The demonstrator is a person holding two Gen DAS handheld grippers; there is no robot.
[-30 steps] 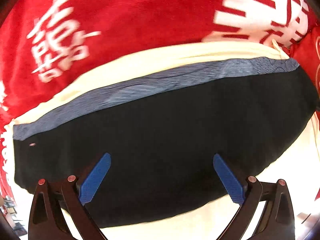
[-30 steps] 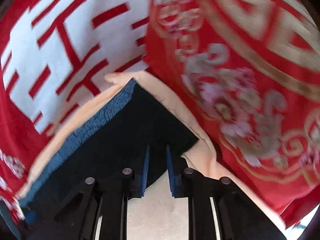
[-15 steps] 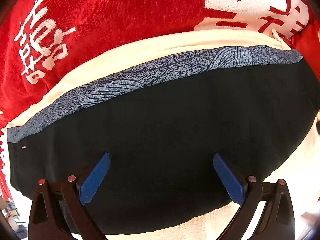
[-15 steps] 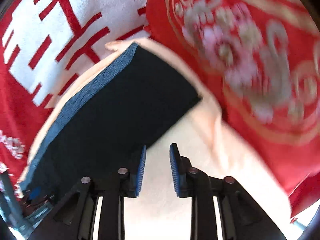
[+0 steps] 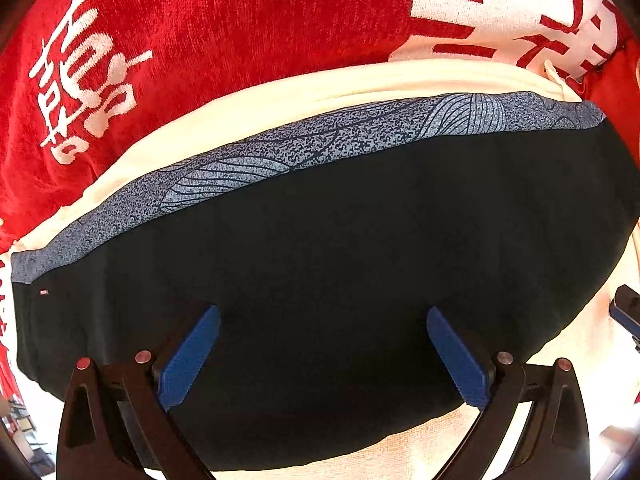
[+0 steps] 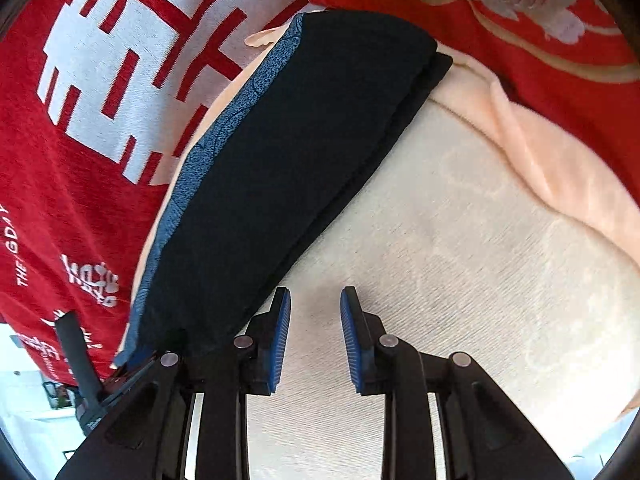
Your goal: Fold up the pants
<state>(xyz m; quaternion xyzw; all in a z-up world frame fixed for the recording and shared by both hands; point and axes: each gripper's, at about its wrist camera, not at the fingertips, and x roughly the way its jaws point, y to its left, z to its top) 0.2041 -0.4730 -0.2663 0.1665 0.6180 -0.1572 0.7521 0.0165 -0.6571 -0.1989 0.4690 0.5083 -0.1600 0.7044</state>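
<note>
Under folded pants point(image 5: 340, 280), cream blanket point(image 6: 460, 220) mostly hidden

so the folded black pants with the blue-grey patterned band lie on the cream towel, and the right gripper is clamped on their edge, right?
Not clamped. In the right wrist view the right gripper is open over bare cream towel, beside the folded black pants with the patterned band. They do lie on the towel.
</note>
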